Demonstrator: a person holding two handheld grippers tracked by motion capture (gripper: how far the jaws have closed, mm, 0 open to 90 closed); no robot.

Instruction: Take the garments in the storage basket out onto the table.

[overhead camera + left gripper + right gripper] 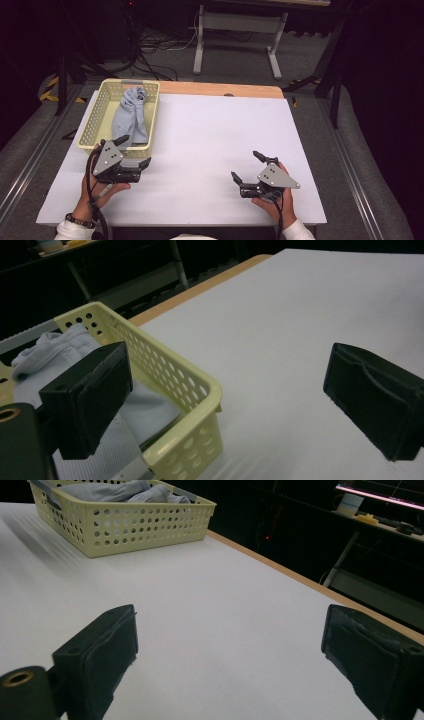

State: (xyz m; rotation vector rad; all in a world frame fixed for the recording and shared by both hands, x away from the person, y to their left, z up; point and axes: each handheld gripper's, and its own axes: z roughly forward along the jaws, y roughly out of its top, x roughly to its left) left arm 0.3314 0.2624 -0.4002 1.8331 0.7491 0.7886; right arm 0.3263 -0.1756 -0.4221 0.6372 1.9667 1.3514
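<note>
A pale yellow perforated basket [95,117] stands at the table's back left with a grey-blue cloth [131,115] lying in it. My left gripper [134,150] is open at the basket's near right corner, one jaw over the basket's rim, the other over the white tabletop. In the left gripper view the basket [187,382] and the cloth [50,347] lie behind the left jaw. My right gripper [246,165] is open near the table's front right, with nothing between its jaws. In the right gripper view the basket [125,522] with the cloth [110,490] stands far off.
The white tabletop [210,145] has a wooden strip [220,90] along its far edge. Beyond it a white-legged stand [235,40] and cables lie on the dark floor. Metal rails run along both sides of the table.
</note>
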